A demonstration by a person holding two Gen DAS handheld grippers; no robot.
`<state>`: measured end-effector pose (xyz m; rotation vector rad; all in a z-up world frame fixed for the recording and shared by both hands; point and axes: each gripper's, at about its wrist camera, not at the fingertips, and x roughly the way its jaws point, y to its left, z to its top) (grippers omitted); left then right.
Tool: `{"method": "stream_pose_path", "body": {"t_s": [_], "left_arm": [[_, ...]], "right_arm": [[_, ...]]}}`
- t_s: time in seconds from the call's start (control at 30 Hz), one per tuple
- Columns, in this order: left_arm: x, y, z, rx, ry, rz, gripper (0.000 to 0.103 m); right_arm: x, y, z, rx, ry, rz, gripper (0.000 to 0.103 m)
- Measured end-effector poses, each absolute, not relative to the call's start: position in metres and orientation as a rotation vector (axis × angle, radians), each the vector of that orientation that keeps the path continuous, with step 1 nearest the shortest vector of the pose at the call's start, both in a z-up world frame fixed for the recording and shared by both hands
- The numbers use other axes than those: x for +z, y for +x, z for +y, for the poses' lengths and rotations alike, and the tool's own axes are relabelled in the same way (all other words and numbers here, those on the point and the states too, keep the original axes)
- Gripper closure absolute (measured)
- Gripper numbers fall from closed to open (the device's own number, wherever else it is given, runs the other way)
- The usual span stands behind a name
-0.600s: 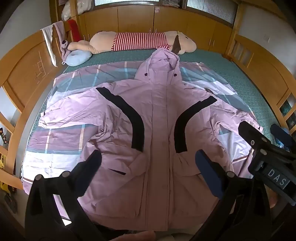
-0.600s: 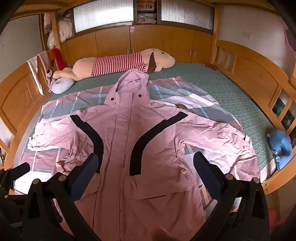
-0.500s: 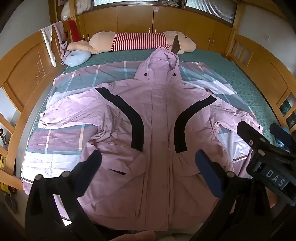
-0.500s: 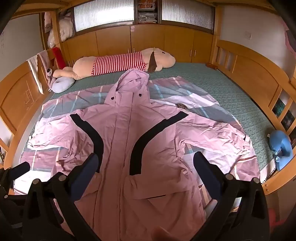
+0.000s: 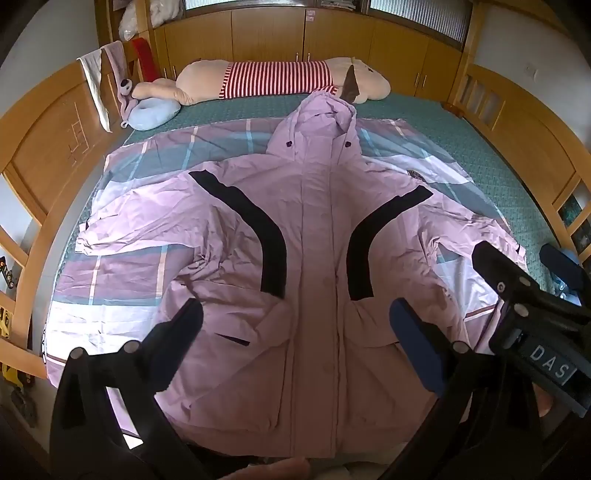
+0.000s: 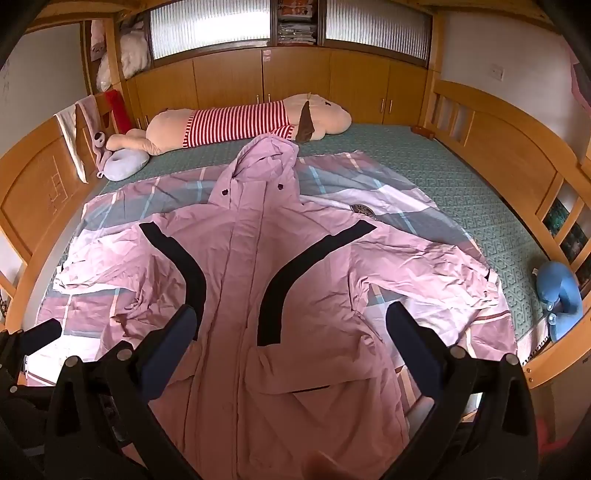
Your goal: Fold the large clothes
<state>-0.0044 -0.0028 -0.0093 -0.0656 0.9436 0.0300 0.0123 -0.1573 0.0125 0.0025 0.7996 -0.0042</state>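
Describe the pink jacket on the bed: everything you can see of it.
The pink jacket is a long hooded coat in thin, wrinkled fabric, lying front up and spread flat on a plaid sheet. Its front is closed, with a black curved stripe at each shoulder seam, dark snaps at the collar and slit pockets near the hem. Both sleeves stretch out sideways; the hood points at the striped plush toy. Neither gripper touches it.

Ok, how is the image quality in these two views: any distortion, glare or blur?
Left wrist view: strong fisheye bowing of the wooden bed frame, dark corner vignette, pink hooded jacket sharp. Right wrist view: same curvature, frosted windows glare white, jacket evenly lit, no motion blur.
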Motion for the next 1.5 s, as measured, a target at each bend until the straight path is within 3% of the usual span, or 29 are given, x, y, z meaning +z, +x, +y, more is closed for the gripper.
{"method": "stream_pose_path", "body": {"t_s": [1.5], "left_arm": [[-0.0081, -0.0033, 0.0044, 0.036, -0.056, 0.962, 0.002]], "right_arm": [[0.015, 0.0098, -0.1507, 0.01, -0.024, 0.803, 0.001]]}}
